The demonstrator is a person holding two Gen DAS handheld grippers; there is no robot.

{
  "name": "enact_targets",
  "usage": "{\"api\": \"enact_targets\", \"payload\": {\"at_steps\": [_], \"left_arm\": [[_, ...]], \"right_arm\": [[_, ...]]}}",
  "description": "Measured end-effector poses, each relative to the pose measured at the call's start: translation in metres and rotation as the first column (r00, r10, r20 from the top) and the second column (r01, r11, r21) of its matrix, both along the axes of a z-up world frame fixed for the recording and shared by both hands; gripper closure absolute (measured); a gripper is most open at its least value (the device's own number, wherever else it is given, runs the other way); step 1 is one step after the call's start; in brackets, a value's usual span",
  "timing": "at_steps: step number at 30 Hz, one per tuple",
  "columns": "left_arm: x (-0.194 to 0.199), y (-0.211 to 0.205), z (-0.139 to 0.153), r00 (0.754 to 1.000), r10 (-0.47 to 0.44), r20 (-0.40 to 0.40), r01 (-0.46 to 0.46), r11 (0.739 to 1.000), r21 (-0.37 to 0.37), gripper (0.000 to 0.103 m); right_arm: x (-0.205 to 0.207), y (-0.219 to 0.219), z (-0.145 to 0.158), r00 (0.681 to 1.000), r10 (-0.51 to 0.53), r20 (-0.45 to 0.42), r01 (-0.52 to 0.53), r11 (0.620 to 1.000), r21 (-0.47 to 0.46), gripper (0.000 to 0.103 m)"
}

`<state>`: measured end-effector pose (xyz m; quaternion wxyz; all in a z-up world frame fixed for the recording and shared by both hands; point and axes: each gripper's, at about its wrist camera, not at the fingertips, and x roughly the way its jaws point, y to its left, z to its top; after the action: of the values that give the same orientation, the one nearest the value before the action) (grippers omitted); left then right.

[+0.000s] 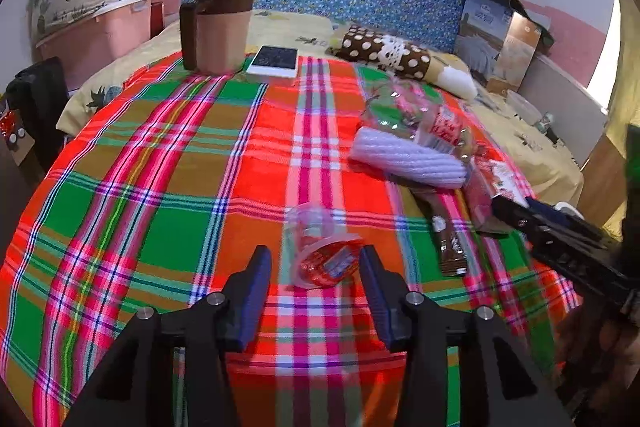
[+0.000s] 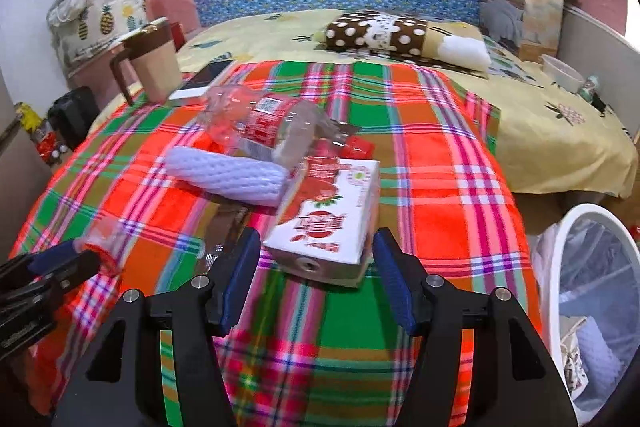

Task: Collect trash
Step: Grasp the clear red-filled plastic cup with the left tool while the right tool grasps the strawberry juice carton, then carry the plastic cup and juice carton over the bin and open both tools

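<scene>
On the plaid cloth [image 1: 168,187] lies a small clear plastic cup with a red label [image 1: 320,251], on its side between the open fingers of my left gripper [image 1: 316,263]. My right gripper [image 2: 316,251] is open around the near end of a red-and-white drink carton [image 2: 332,215]. Behind the carton lie a crushed clear bottle with a red label [image 2: 264,123] and a white foam net sleeve [image 2: 228,175]. A brown wrapper [image 1: 446,235] lies right of the cup. In the left wrist view the right gripper [image 1: 560,235] shows at the carton [image 1: 496,183].
A white bin lined with a clear bag [image 2: 592,291] stands right of the table, with trash inside. A brown-and-tan jug [image 1: 218,27] and a phone [image 1: 273,61] sit at the table's far edge. A bed with a dotted pillow [image 2: 376,31] lies behind.
</scene>
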<state>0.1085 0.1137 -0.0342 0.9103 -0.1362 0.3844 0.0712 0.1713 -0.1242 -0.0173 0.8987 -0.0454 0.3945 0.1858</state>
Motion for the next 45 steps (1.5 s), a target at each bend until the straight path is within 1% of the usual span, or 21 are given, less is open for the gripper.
{"api": "enact_targets", "payload": {"at_steps": [1,2,3,6,10,15,17,21,23,24,31,38,45], "left_arm": [[0.000,-0.003,0.000,1.000,-0.008,0.004,0.008,1.000,-0.014,0.046],[0.001,-0.005,0.000,1.000,-0.016,0.005,0.016,1.000,-0.025,0.045],[0.003,-0.009,-0.001,1.000,-0.023,0.004,0.023,0.999,-0.037,0.044],[0.009,-0.011,-0.004,1.000,-0.009,-0.012,0.009,0.999,-0.035,0.044],[0.016,-0.006,-0.006,0.999,0.040,-0.024,-0.041,0.999,-0.035,0.044],[0.025,-0.001,-0.009,0.997,0.070,-0.031,-0.071,0.997,-0.033,0.044],[0.027,0.001,-0.010,0.996,0.079,-0.040,-0.080,0.996,-0.036,0.044],[0.026,0.008,-0.016,0.993,0.099,-0.060,-0.102,0.994,-0.039,0.045],[0.025,0.009,-0.016,0.993,0.105,-0.062,-0.107,0.994,-0.030,0.052],[0.024,0.009,-0.016,0.993,0.104,-0.062,-0.106,0.994,-0.026,0.059],[0.013,0.004,-0.013,0.997,0.061,-0.042,-0.061,0.998,-0.023,0.060],[-0.002,-0.025,-0.002,1.000,-0.025,-0.011,0.025,1.000,-0.003,0.060],[-0.011,-0.058,0.008,0.994,-0.113,0.010,0.113,0.994,0.000,0.060]], "right_arm": [[0.001,-0.003,0.000,1.000,-0.014,0.004,0.014,1.000,-0.004,0.043],[0.002,-0.005,0.001,1.000,-0.029,0.007,0.030,1.000,-0.010,0.042],[0.002,-0.008,0.001,0.999,-0.044,0.010,0.044,0.999,-0.016,0.042],[0.002,-0.016,0.004,0.998,-0.068,0.018,0.068,0.998,-0.019,0.042],[0.004,-0.010,0.004,0.999,-0.031,0.026,0.032,0.999,-0.019,0.042],[0.013,0.000,-0.005,1.000,0.024,0.019,-0.022,0.997,-0.074,0.042],[0.015,-0.002,-0.007,1.000,0.024,0.018,-0.022,0.995,-0.093,0.042],[0.017,-0.006,-0.008,1.000,0.013,-0.003,-0.013,0.996,-0.091,0.042],[0.015,-0.009,-0.007,1.000,0.019,-0.002,-0.019,0.997,-0.071,0.043],[0.013,-0.011,-0.006,1.000,0.020,0.002,-0.020,0.998,-0.061,0.047],[-0.004,-0.023,-0.002,1.000,0.027,0.011,-0.027,0.999,-0.018,0.047],[-0.025,-0.045,0.009,1.000,0.018,0.025,-0.019,1.000,0.025,0.047],[-0.043,-0.064,0.014,0.999,0.006,0.031,-0.007,0.999,0.049,0.047]]}}
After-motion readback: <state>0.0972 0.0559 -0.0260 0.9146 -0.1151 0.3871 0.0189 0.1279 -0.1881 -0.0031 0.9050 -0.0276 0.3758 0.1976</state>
